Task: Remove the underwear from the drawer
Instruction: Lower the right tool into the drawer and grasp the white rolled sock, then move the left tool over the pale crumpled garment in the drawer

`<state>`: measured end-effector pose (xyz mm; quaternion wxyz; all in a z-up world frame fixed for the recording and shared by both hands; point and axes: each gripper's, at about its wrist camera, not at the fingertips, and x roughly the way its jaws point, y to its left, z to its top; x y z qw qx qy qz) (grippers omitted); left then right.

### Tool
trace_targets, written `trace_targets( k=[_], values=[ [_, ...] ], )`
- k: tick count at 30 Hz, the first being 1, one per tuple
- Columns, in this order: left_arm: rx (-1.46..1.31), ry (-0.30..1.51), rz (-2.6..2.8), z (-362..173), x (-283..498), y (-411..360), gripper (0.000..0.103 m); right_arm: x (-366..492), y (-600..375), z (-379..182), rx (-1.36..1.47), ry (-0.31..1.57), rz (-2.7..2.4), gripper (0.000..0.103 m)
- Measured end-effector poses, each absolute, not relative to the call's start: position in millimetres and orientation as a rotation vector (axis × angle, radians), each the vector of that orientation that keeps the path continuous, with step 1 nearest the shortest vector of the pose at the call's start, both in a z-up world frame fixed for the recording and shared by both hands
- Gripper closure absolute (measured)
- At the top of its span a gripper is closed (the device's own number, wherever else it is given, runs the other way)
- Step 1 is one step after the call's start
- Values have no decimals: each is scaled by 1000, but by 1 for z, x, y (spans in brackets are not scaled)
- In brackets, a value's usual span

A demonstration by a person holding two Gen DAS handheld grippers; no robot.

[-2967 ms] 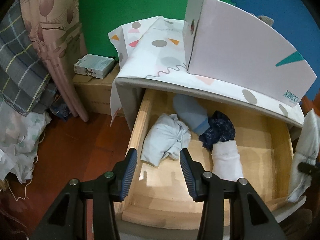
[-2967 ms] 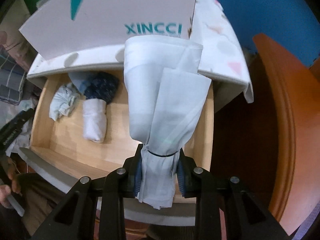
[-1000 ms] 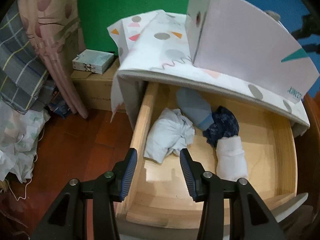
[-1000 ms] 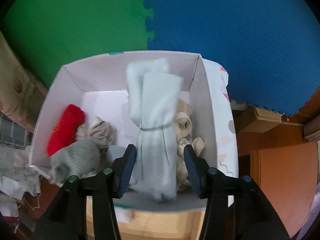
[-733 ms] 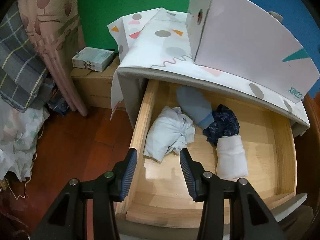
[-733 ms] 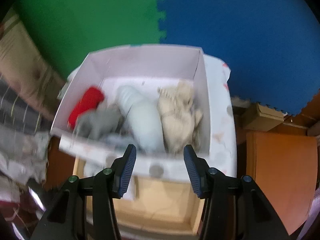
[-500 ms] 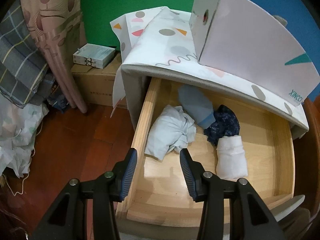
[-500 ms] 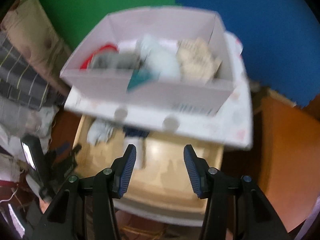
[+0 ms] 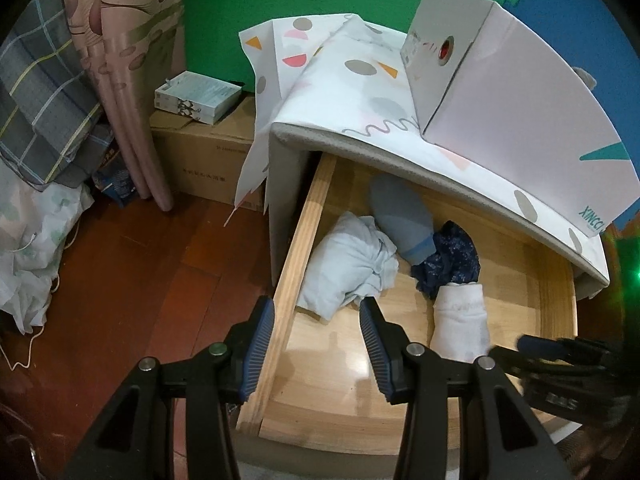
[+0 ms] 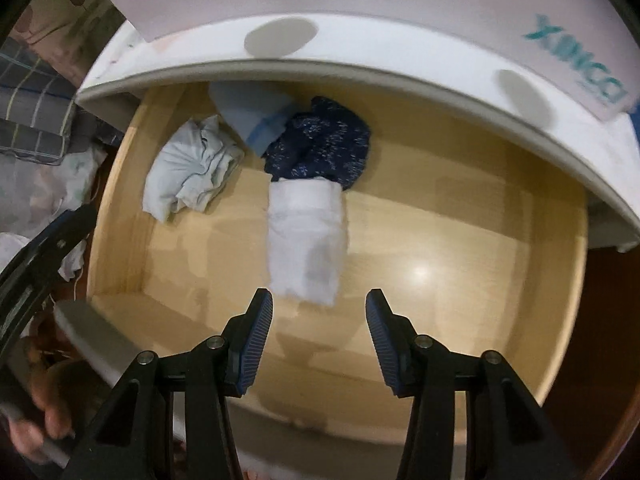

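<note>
The open drawer (image 10: pixel 520 280) is bare wood on its right half and along the front — free room — while the cabinet top (image 10: pixel 400 76) seemingly overhangs the back, where bundles (image 10: pixel 306 240) crowd.

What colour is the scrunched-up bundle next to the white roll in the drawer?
Dark navy blue with little pale speckles. It shows best in the right wrist view, touching the white roll.
</note>
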<state>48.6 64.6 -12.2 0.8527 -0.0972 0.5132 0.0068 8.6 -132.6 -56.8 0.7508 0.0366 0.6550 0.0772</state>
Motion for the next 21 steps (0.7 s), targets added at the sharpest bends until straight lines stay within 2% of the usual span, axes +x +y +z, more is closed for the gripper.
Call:
trace_targets(
  k=[15,21],
  values=[
    [-196,1094,15,-14,50,64,58,38,-96,-102,-43,1493,140,56],
    [-184,1099,17,-16,50,63,58,38,-98,-109,-31,1496,145,59]
  ],
)
